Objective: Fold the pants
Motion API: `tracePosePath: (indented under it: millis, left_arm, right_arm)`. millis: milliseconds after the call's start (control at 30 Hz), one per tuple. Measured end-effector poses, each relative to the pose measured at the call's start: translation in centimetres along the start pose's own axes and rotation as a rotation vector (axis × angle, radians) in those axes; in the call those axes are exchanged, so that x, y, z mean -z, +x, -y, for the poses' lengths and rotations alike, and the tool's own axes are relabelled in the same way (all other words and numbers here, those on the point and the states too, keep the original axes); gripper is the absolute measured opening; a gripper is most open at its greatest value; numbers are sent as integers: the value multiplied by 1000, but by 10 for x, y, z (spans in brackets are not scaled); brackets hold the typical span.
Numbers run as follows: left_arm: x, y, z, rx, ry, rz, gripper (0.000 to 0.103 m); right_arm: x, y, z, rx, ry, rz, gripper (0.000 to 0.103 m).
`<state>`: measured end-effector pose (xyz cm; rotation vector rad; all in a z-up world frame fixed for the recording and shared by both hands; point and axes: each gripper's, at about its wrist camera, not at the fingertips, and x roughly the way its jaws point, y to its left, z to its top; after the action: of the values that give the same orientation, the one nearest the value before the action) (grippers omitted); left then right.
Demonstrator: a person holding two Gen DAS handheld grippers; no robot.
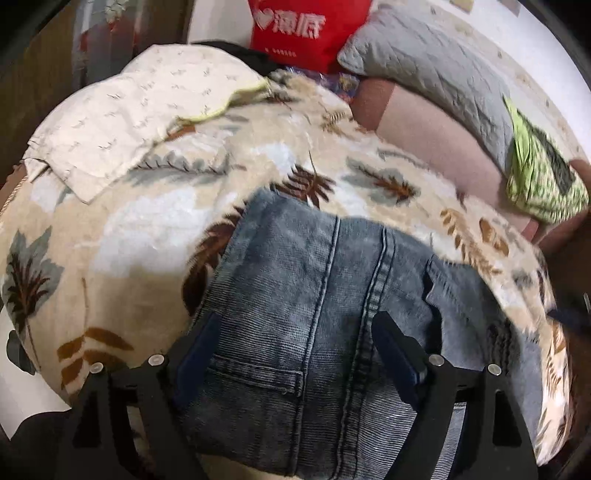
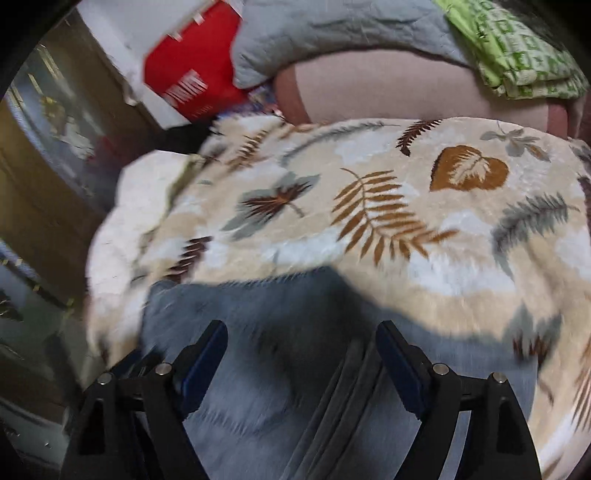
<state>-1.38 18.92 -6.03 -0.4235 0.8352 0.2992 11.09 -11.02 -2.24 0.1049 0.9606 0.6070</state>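
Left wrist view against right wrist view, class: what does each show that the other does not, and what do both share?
Only the left wrist view shows the jeans' back pocket, sharp seams and the left gripper, open. Only the right wrist view shows a brown heart-shaped leaf print and the right gripper, open above blurred denim. Both share the jeans, leaf-patterned blanket, red bag, grey pillow and green cloth.

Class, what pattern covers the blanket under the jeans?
Brown and grey-blue leaves on cream, on the blanket; clearest in the right wrist view.

Right gripper [image 2: 301,354] fingers apart over jeans [image 2: 258,398].
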Motion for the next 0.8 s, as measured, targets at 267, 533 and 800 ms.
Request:
tracePosePath:
  millis: [267,533,800]
  left_arm:
    - [8,-37,24,-25,91,107,84]
    - [25,-46,35,-37,93,17,84]
    - [31,-48,22,-46,33,-20,84]
  right_arm:
    - [113,-28,57,-70,243,-7,87]
    - [125,-35,83,-227,363,20,88]
    - [141,-5,59,-335,352,-56,96]
